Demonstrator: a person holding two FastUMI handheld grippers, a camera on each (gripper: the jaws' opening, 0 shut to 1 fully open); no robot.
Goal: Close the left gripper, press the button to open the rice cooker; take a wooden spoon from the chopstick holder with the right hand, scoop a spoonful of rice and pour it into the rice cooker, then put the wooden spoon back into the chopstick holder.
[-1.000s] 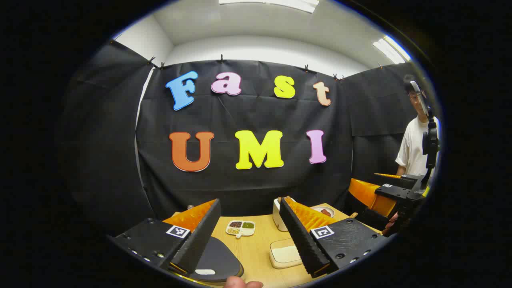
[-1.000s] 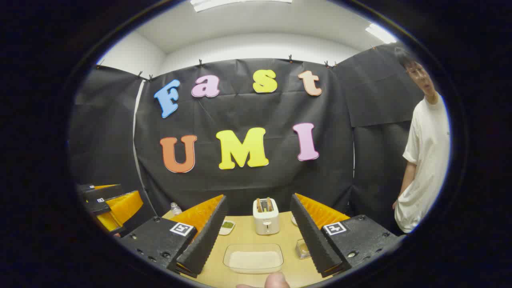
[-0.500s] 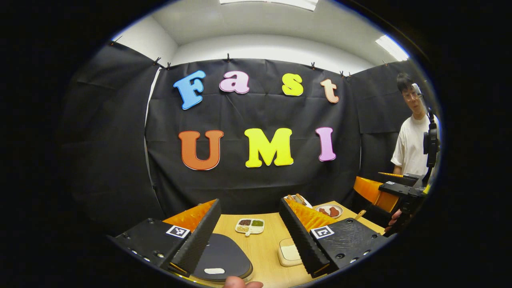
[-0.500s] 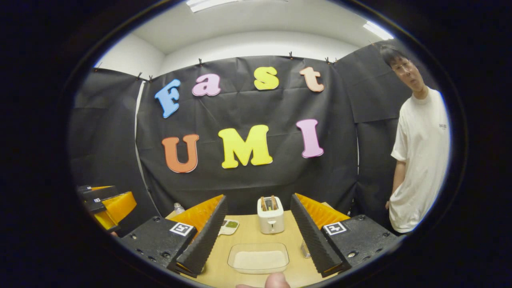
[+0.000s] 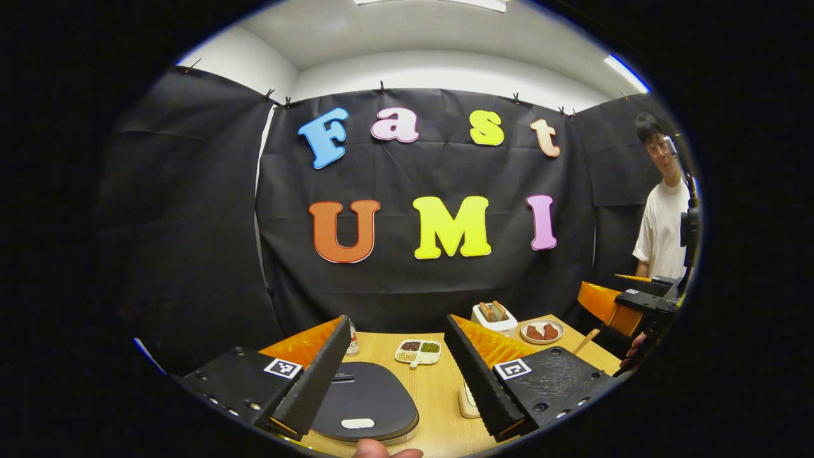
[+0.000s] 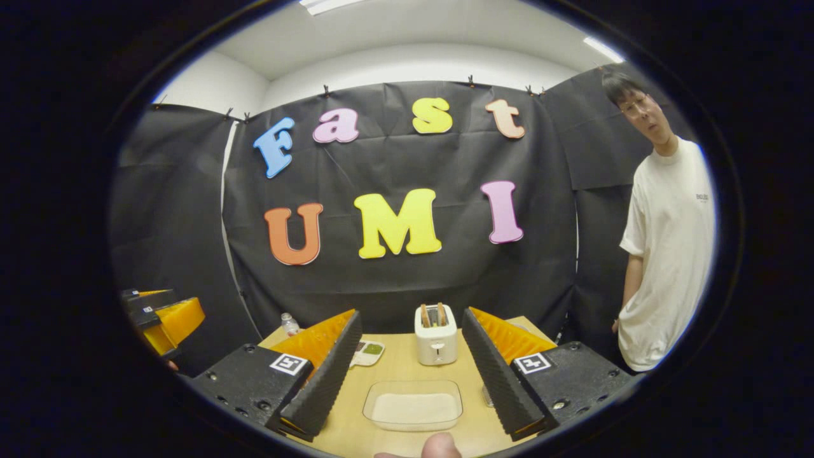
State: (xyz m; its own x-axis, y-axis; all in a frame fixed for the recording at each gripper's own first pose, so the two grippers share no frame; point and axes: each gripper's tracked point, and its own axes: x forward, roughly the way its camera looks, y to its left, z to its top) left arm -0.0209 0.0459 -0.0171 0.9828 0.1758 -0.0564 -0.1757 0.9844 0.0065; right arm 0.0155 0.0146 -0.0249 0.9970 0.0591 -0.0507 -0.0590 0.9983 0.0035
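Observation:
In the left gripper view my left gripper [image 5: 395, 331] is open, with nothing between its fingers. The black rice cooker lid [image 5: 365, 397], its pale button [image 5: 358, 423] at the near edge, lies below and between the fingers. A wooden spoon handle [image 5: 585, 341] sticks up at the right, beside the right gripper [image 5: 626, 299]. In the right gripper view my right gripper [image 6: 410, 315] is open and holds nothing. A clear tray of white rice [image 6: 413, 407] sits on the table between its fingers. The left gripper [image 6: 159, 315] hangs at the far left.
On the wooden table [image 6: 394, 369] stand a white toaster [image 6: 435, 334], a divided dish of seasonings [image 5: 418, 350], a small bottle [image 6: 289, 323] and a plate of red food [image 5: 542, 331]. A person in a white shirt [image 6: 668, 254] stands at the right.
The left gripper view has swung left: the rice cooker lid now sits between the fingers and the rice tray has slid behind the right finger. The right gripper view barely shifted. Both grippers stay open.

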